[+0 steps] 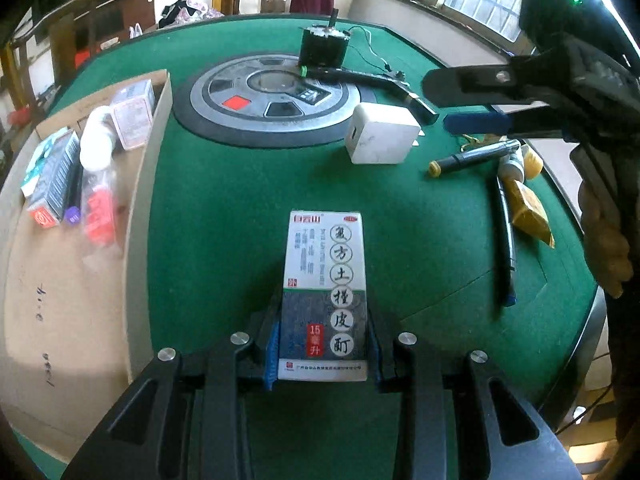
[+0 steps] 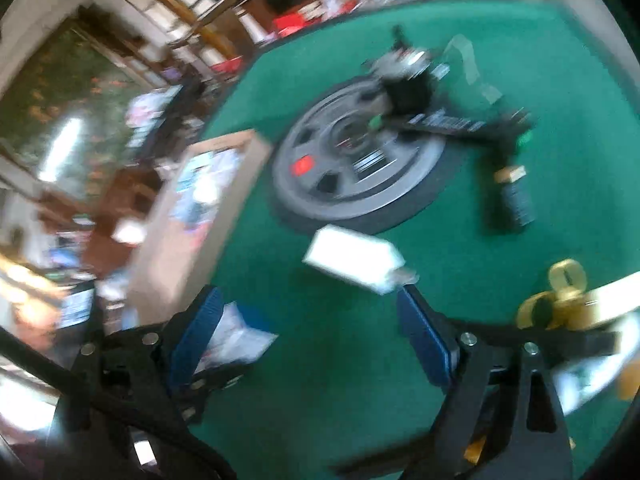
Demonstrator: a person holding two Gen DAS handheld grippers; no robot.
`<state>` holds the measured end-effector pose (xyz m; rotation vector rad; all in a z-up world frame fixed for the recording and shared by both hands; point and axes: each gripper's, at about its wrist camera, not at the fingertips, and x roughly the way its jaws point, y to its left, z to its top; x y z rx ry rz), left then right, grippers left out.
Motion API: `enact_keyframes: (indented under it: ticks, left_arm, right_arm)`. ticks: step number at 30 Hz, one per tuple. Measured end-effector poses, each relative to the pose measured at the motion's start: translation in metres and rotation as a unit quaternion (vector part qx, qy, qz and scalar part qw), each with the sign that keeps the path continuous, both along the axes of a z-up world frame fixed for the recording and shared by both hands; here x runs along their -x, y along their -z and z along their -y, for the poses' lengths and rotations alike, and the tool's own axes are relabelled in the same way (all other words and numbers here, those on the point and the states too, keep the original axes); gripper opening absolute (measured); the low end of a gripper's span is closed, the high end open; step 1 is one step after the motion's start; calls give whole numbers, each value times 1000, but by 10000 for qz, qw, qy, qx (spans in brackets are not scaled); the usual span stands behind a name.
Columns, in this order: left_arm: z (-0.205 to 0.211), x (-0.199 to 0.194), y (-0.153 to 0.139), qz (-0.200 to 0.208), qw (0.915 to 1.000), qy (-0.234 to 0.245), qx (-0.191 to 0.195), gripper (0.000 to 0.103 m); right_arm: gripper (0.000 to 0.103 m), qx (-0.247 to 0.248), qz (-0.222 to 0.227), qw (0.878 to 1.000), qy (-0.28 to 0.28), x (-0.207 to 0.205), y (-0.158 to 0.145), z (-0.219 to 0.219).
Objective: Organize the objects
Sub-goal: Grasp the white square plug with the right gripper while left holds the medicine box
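My left fingers [image 1: 324,344] tilt down, squeezing medicine box [image 1: 325,276] low over green counter [image 1: 224,208]. My right fingers [image 2: 308,344] spread wide, nothing inside, tilted down near white charger [image 2: 352,258].

Green felt bench [image 1: 224,208], bearing a round grey centre panel [image 1: 264,100], white charger block [image 1: 380,134], cardboard box [image 1: 156,120], a pen [image 1: 476,154], a yellow packet [image 1: 530,212], perhaps small bottles [image 1: 514,166].

medicine box [image 1: 325,296] before charger [image 1: 382,135] | cardboard tray [image 1: 148,184] left | pen [image 1: 476,156] right of charger
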<state>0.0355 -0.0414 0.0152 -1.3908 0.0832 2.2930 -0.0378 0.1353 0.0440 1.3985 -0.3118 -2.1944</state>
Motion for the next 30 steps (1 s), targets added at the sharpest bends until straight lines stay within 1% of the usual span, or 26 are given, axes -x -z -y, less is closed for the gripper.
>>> enact_keyframes:
  ticks: [3, 5, 7, 10, 14, 15, 16, 17, 18, 19, 23, 24, 25, 30]
  left_arm:
    - [-1, -1, 0, -38, 9999, -79, -49, 29]
    - [-2, -1, -1, -103, 9999, -112, -41, 29]
    - [-4, -1, 0, -191, 9997, -128, 9, 29]
    - [-7, -1, 1, -286, 9995, -109, 41, 30]
    - [-3, 7, 1, -224, 9995, -196, -140, 30]
    - [-3, 9, 1, -210, 9993, -231, -181, 30]
    - [-3, 10, 0, -224, 9992, -259, -218, 32]
    - [-4, 11, 1, -245, 9991, -258, -232, 35]
    - [-6, 11, 1, -270, 9991, -243, -241, 40]
    - [-9, 10, 1, -315, 9990, -214, -228, 45]
    - [-20, 7, 2, -561, 9982, -233, 10, 46]
    - [-21, 7, 2, -577, 9980, -236, 44, 38]
    - [-20, 8, 1, -584, 9979, -262, 28, 29]
    - [-6, 7, -1, -404, 9975, -424, -386, 29]
  right_arm:
    - [89, -642, -386, 9972, 66, -5, -5, 10]
    - [89, -1092, -620, 9921, 9, -3, -6, 20]
    - [89, -1457, -694, 9868, -151, -2, -3, 32]
    - [89, -1845, -767, 9792, -362, 4, 6, 44]
    - [87, -2396, -972, 9643, -568, 9, 18, 57]
    - [83, -2459, -999, 9621, -623, 10, 20, 59]
    - [71, -2508, -992, 9604, -701, 11, 22, 61]
    - [64, -2531, -929, 9599, -771, 12, 26, 63]
    - [56, -2571, -894, 9590, -784, 13, 28, 65]
    - [52, -2589, -866, 9588, -793, 13, 30, 65]
    - [51, -2448, -797, 9640, -662, 13, 30, 63]
    - [51, -2383, -768, 9662, -612, 12, 29, 61]
    - [51, -2315, -735, 9684, -571, 11, 29, 60]
    - [51, -1908, -548, 9793, -382, 4, 24, 54]
